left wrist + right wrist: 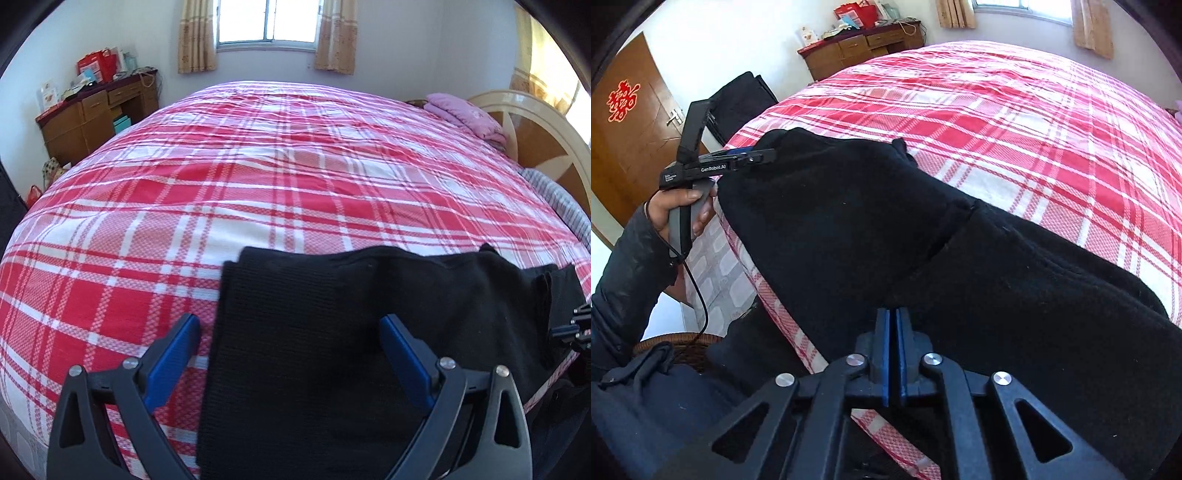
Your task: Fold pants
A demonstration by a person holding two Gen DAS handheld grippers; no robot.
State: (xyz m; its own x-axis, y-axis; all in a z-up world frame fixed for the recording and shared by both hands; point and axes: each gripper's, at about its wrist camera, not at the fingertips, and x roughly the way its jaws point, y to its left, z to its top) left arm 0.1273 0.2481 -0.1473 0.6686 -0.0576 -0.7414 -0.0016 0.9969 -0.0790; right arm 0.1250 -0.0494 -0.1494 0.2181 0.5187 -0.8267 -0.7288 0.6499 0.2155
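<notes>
- Both claws were at work over the bed: the left claw (291, 332) stood wide, its two blue pads (188, 332) well apart at the bottom of its own view, nothing pinched between them.
- One edge of the black pants (332, 332) ran up between those spread pads, the left pad over the bedspread, the right pad over black cloth.
- Over on the other side, the right claw (892, 328) was pressed narrow, its blue pads almost together at the lower middle of its view, right at the near edge of the pants (871, 236); whether cloth was nipped in there, I could not tell.
- Pants lay across the near edge of the red-and-white checked bedspread (258, 166), a dark band from lower centre out to the right of the left view, with part drooping over the side of the bed.
- From the right view, the left claw (764, 155) showed at the left of the frame, held by a hand (679, 214) in a dark sleeve (628, 266), its tip at the far end of the pants.
- A wooden desk (88, 114) sat at upper left, a window (266, 22) at top centre, a pink pillow (465, 114) at upper right.
</notes>
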